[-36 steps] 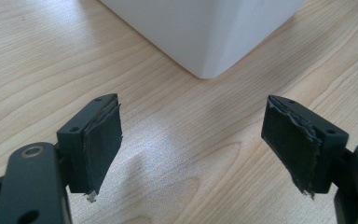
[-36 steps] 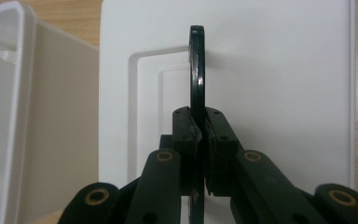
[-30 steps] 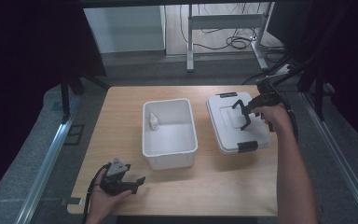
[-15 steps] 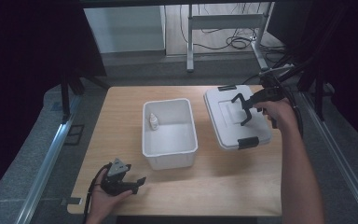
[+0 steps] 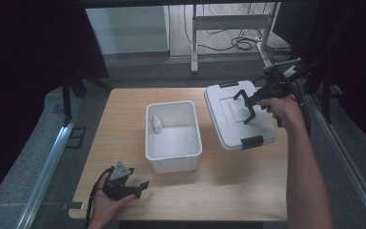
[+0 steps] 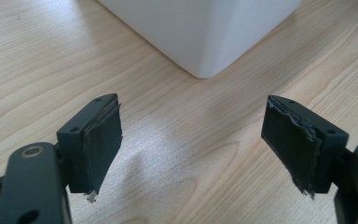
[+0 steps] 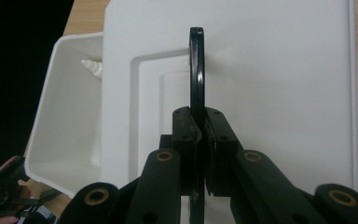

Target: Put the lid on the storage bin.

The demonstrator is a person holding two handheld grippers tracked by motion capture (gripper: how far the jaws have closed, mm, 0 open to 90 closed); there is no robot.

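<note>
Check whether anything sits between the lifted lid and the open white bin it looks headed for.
Nothing visible blocks it. The right gripper is shut on the handle of the lid, beside the bin. Only bare table lies between them. The small bottle stands inside the bin.

Lab-like recording bay, wooden table (image 5: pixel 124 114) between metal rails (image 5: pixel 47 176), dark curtains (image 5: pixel 28 43), floor cables (image 5: pixel 228 43)

on the table (image 5: pixel 124 119) the open bin (image 5: pixel 173 135) stood left of the lid (image 5: pixel 236 117), a small bottle (image 5: pixel 157 124) inside it (against its left wall), and the left gripper (image 5: pixel 138 187) lay before the bin.
</note>
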